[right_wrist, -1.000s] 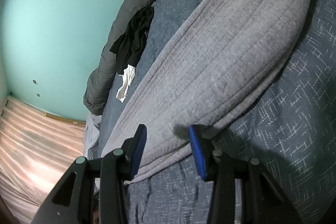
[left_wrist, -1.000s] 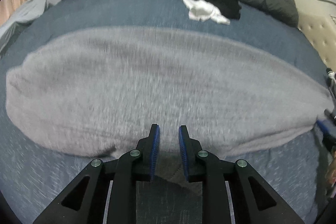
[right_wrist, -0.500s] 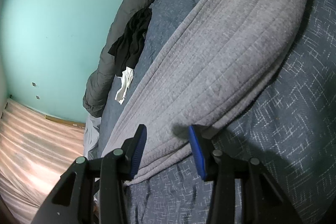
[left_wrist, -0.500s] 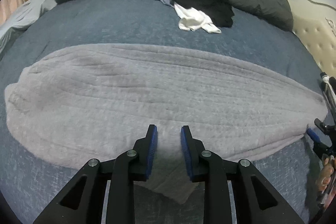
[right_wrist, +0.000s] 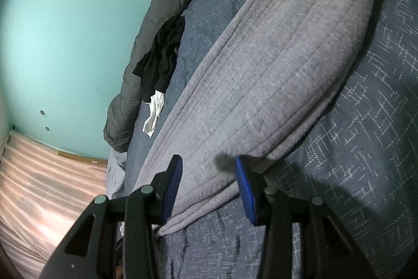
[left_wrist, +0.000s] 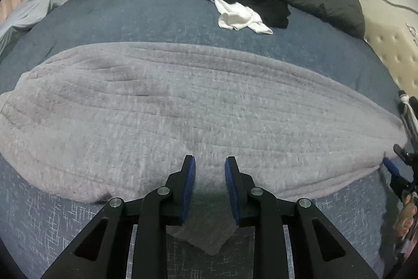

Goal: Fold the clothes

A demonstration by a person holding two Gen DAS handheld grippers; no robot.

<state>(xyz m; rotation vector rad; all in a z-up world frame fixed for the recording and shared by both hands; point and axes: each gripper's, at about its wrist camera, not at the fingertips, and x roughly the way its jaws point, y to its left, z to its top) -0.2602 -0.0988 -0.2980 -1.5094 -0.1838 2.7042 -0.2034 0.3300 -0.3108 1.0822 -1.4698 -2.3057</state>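
One fold done, more left.
We hover both tongs open, empty, over the grey garment; the unfolded pile waits.

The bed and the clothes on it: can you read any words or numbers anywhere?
None: no words, numbers, labels or signs can be read in either view.
The grey garment, the black clothes, the white cloth and the blue bedcover all look plain.
The two small dark marks on the wall are too small to read.
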